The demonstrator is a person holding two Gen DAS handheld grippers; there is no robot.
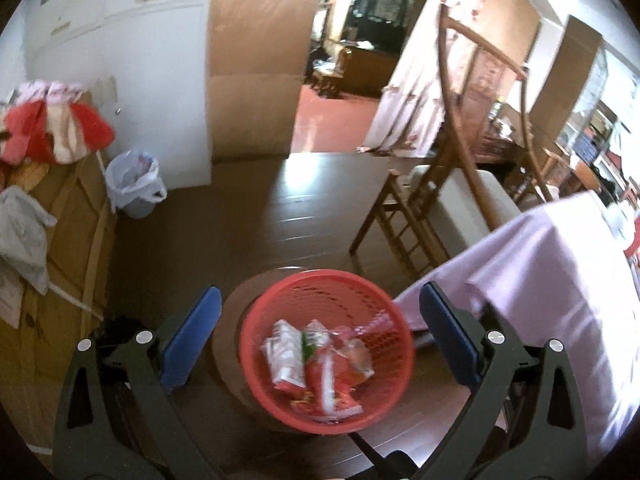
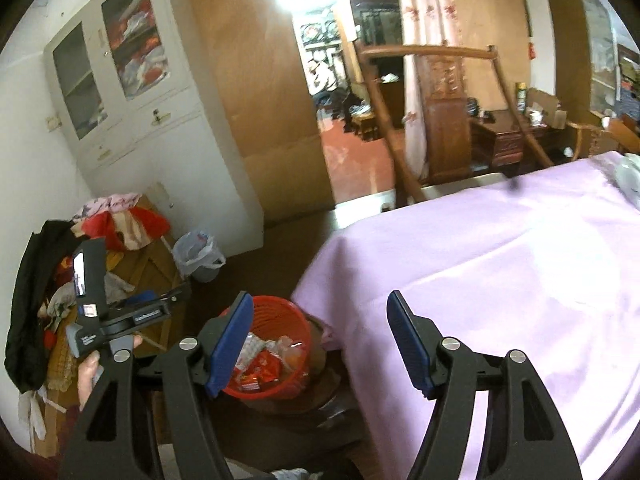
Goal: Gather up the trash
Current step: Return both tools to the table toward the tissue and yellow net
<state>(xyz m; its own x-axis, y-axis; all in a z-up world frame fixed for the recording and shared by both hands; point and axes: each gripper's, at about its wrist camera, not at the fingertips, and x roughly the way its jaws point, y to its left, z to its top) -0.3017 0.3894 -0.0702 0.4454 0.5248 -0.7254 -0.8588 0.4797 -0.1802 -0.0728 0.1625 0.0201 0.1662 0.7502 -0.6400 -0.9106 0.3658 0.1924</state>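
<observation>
Both tongs, left (image 1: 320,344) and right (image 2: 320,344), hang released and hold nothing, while I judge most trash collected: wrappers (image 1: 316,364) already lie in the red basket (image 1: 384,396) on the floor, just left of the purple-covered table (image 2: 500,260).

red basket (image 1: 276,322): ribbed plastic mesh, matt. wrappers (image 1: 316,364) inside: glossy printed foil or plastic film. floor (image 1: 256,216): dark wood boards, polished, reflective. tablecloth (image 2: 500,264): lilac cloth, smooth, matt. far chair (image 1: 404,216): bare wood, satin finish. left gripper (image 1: 320,332) and right gripper (image 2: 320,344): matt black plastic arms, blue rubbery pads, bright metal pivot pins. bin liner (image 1: 132,176) at far left: thin translucent plastic.
</observation>
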